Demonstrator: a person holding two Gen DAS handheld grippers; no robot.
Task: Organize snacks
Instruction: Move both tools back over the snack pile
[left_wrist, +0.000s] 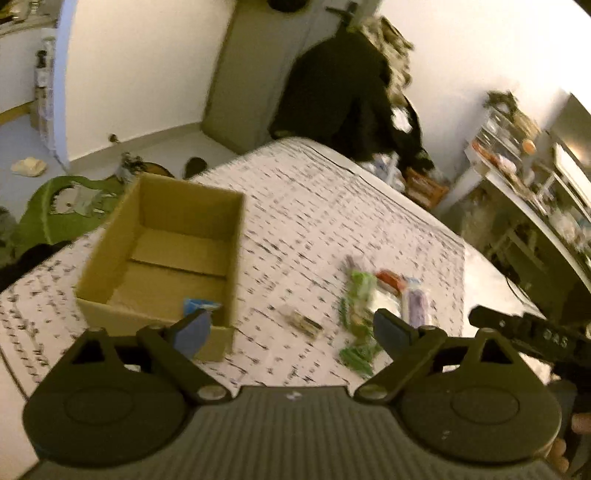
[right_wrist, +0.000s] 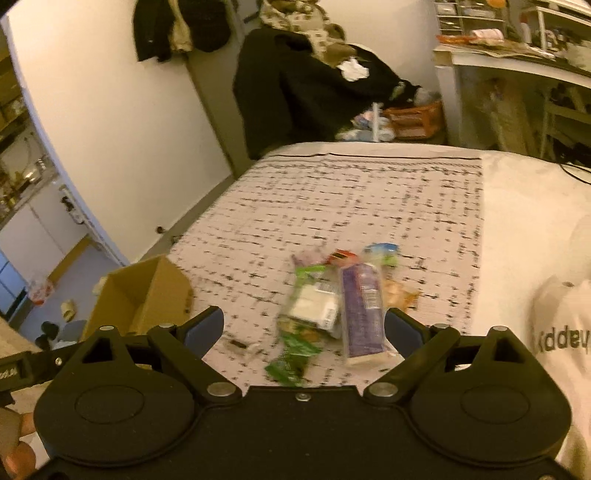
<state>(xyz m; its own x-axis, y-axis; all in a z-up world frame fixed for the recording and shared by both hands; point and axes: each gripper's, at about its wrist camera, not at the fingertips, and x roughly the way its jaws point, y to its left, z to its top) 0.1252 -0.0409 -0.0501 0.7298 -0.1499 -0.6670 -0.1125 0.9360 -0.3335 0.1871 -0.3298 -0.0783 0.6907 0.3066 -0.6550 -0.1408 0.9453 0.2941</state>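
Blurred snack packets (right_wrist: 332, 306) – green, purple, red – heaped on a black-flecked white bed cover (right_wrist: 369, 192); cardboard box (left_wrist: 162, 251) at ten o'clock; both tools (left_wrist: 288, 332) (right_wrist: 304, 328) released, empty.

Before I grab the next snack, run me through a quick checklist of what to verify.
1. Right gripper open, nothing between its fingers: ok.
2. Left gripper open and holding nothing: ok.
3. Cardboard box upright, open top, room inside: ok.
4. Snack pile in front of the right gripper: ok.
5. Purple packet free to lift on its own: cannot tell, the picture is blurred and it lies against the green packet.
6. Blue packet inside the box: ok.
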